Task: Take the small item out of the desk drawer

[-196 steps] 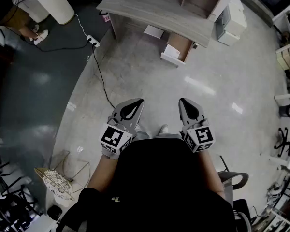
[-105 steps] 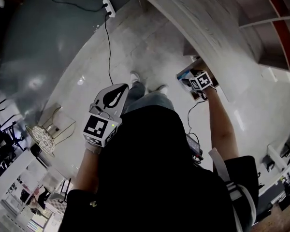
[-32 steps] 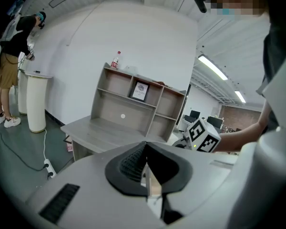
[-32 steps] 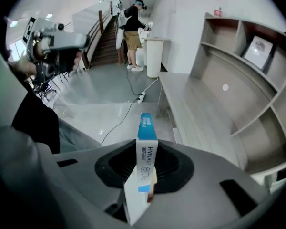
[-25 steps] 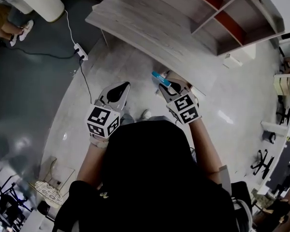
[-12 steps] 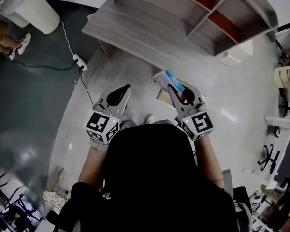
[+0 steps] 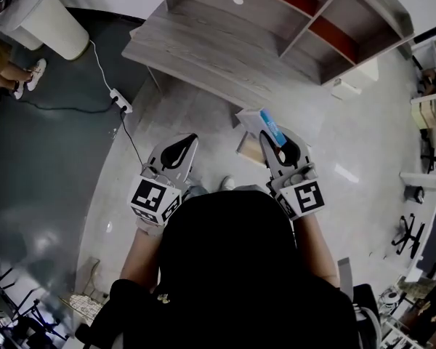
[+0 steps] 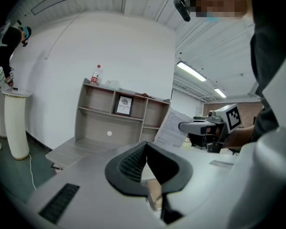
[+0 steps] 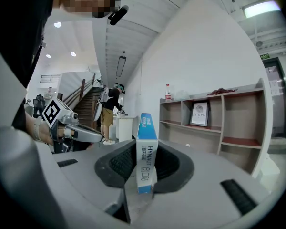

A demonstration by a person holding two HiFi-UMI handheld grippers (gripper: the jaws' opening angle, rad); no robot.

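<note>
My right gripper [image 7: 273, 139] is shut on a small white and blue box [image 7: 262, 125], holding it up in front of the person, above the open wooden drawer [image 7: 248, 151] under the grey desk [image 7: 211, 49]. In the right gripper view the box [image 9: 146, 142] stands upright, clamped between the dark pads. My left gripper [image 7: 190, 139] hovers beside it at the left, jaws shut and empty. The left gripper view shows its black pads [image 8: 133, 163] meeting, with the box [image 8: 173, 127] off to the right.
A shelf unit [image 7: 327, 20] stands on the desk's far side. A power strip and cable [image 7: 120, 97] lie on the floor at left, near a white pedestal [image 7: 54, 24] and a standing person [image 7: 14, 75]. A small white box [image 7: 346, 89] sits on the floor at right.
The right gripper has lifted the box up from near the drawer and tipped it toward level. The left gripper has risen slightly.
</note>
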